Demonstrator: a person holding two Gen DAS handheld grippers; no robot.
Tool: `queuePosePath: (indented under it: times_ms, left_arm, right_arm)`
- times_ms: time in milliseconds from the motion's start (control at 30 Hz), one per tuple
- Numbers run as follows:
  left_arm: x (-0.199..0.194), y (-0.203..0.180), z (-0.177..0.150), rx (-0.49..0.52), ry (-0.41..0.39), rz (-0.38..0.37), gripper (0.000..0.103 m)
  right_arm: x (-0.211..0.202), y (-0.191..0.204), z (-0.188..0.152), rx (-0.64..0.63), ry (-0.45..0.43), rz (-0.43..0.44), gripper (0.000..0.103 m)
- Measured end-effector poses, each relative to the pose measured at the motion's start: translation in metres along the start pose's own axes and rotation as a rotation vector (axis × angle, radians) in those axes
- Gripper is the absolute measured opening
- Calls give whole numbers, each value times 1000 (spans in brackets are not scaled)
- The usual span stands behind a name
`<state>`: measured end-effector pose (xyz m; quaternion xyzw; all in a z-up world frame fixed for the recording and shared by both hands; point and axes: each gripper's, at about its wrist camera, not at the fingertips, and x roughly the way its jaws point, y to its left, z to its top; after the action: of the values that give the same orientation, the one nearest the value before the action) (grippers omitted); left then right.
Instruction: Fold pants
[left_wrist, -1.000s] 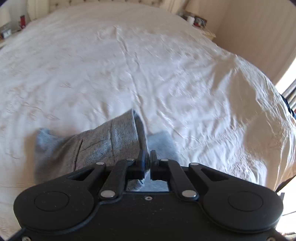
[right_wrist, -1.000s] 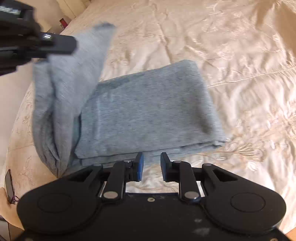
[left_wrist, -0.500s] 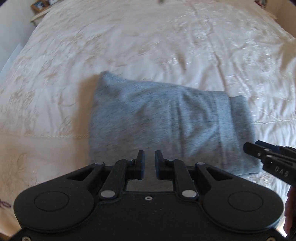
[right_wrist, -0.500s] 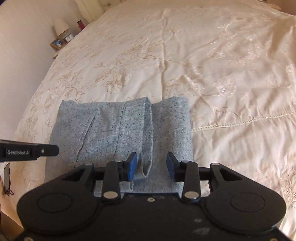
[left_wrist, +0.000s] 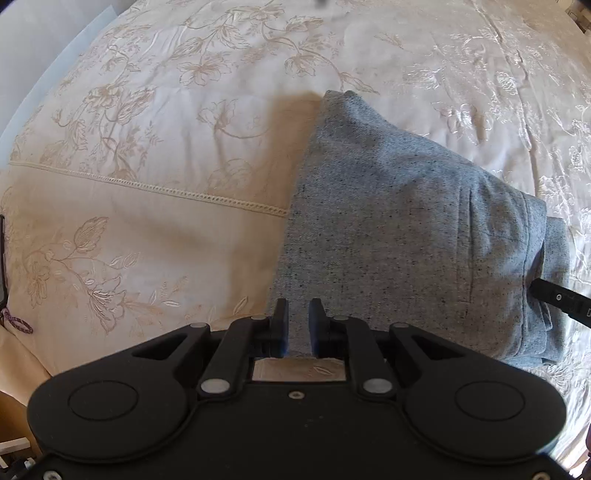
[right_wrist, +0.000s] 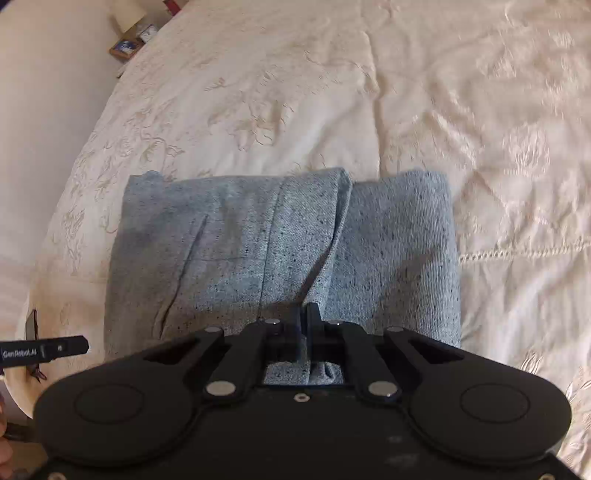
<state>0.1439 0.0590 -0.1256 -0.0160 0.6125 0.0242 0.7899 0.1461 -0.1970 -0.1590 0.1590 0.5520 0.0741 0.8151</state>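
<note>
- A pair of speckled grey fabric pants (right_wrist: 280, 243), folded into a thick rectangle, lies on a cream bedspread embroidered with flowers (left_wrist: 140, 155).
- The black right gripper (right_wrist: 305, 314) is clenched on a raised fold of the pants, at the edge nearest the camera.
- The black left gripper (left_wrist: 298, 321) is released, a small gap between its fingers, over the pants' near left corner.

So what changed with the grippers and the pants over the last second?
The left gripper let go of the grey pants: the raised layer it held now lies folded over the pile, and its fingers are apart. The right gripper, open before, has closed on the folded edge near the waistband. The pants remain on the cream bedspread.
</note>
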Motion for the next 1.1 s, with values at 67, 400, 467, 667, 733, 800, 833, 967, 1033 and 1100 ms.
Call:
queuePosePath:
  times_ms: [67, 400, 467, 667, 733, 800, 833, 967, 1033, 1100]
  left_arm:
    - [-5, -9, 4, 22, -18, -21, 20]
    - [2, -47, 26, 116, -63, -74, 21]
    - [5, -51, 27, 140, -65, -69, 21]
    - [16, -56, 39, 155, -43, -68, 21]
    - [21, -59, 46, 161, -56, -61, 21]
    - [33, -66, 55, 159, -74, -46, 32]
    - [42, -69, 59, 158, -78, -38, 36]
    - [91, -89, 70, 235, -32, 6, 38]
    - [95, -96, 70, 281, -62, 25, 38]
    - [79, -95, 68, 281, -67, 43, 38]
  right_arm:
    - [-27, 8, 4, -46, -65, -31, 2]
    - [-51, -17, -7, 3, -87, -174, 1]
    - [-48, -14, -8, -45, -110, -217, 1]
    - [-36, -31, -12, -15, -73, -332, 6]
    - [-54, -22, -9, -15, -199, -398, 28]
    - [-59, -13, -1, -67, -245, -320, 28]
    - [-52, -7, 6, -101, -216, -283, 27]
    - [5, 1, 13, -168, -115, -300, 26]
    - [32, -8, 13, -149, -60, -337, 25]
    - [27, -9, 16, -134, -69, -350, 25]
